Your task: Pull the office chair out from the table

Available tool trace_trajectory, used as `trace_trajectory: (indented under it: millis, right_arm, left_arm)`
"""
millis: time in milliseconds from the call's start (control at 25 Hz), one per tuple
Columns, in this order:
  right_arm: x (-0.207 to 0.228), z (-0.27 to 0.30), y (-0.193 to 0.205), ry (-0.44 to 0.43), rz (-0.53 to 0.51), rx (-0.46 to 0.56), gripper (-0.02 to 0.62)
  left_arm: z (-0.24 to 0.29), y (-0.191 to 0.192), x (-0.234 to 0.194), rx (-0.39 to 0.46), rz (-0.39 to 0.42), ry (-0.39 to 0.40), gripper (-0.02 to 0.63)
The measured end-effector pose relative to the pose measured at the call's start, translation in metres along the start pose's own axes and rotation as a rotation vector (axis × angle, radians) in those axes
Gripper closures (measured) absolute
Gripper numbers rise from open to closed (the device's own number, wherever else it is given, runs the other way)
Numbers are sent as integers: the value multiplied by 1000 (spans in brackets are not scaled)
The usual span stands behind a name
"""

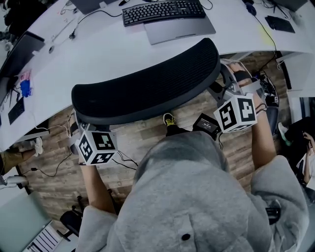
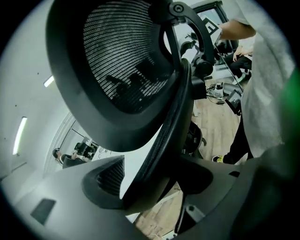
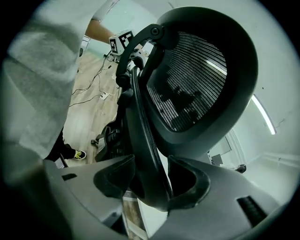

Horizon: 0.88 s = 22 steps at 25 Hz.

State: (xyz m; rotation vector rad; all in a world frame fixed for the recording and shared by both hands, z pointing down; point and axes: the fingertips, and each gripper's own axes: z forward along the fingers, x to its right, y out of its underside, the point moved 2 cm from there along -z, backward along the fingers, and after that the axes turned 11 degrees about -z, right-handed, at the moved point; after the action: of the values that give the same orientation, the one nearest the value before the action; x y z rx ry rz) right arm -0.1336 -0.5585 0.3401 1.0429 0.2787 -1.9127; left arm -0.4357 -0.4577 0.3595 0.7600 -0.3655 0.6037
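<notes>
A person in a grey hooded top (image 1: 197,197) stood at the white counter (image 1: 98,44), the office chair (image 1: 147,83) directly ahead at twelve o'clock. Its black mesh backrest was tucked against the counter's curved edge, with a keyboard (image 1: 162,11) beyond it.

At nine o'clock, the left tongs (image 2: 157,183) straddled the backrest's left rim. Their jaws stood wide apart with the rim between them, apparently not yet squeezed. At three o'clock, the right tongs (image 3: 150,180) did the same on the right rim, jaws parted with a gap on either side of the frame.

The step in hand looked to be taking hold before the pull. It would likely go best if both tongs closed firmly on the solid rim, not the mesh, and at matching heights. The pull could then run evenly and straight back towards six o'clock. An uneven tug would probably swivel the seat instead of rolling it.

Cables (image 1: 47,172) trailed across the wooden floor (image 1: 54,189) at about seven o'clock. A small black box (image 1: 206,125) lay near the person's shoe (image 1: 169,119), just under the backrest. Either might snag the castors.
</notes>
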Motion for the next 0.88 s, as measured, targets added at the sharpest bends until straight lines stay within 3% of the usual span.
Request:
trace_trajectory:
  millis: [400, 680, 880]
  right_arm:
    - [4, -3, 5, -77, -40, -12, 370]
    - [6, -2, 8, -109, -26, 0, 370]
    - [-6, 7, 23, -195, -60, -84, 370]
  left_arm:
    - [22, -5, 4, -58, 130, 13, 299]
    - [33, -1, 3, -62, 153, 11, 301]
    - [32, -1, 6, -48, 165, 20, 306]
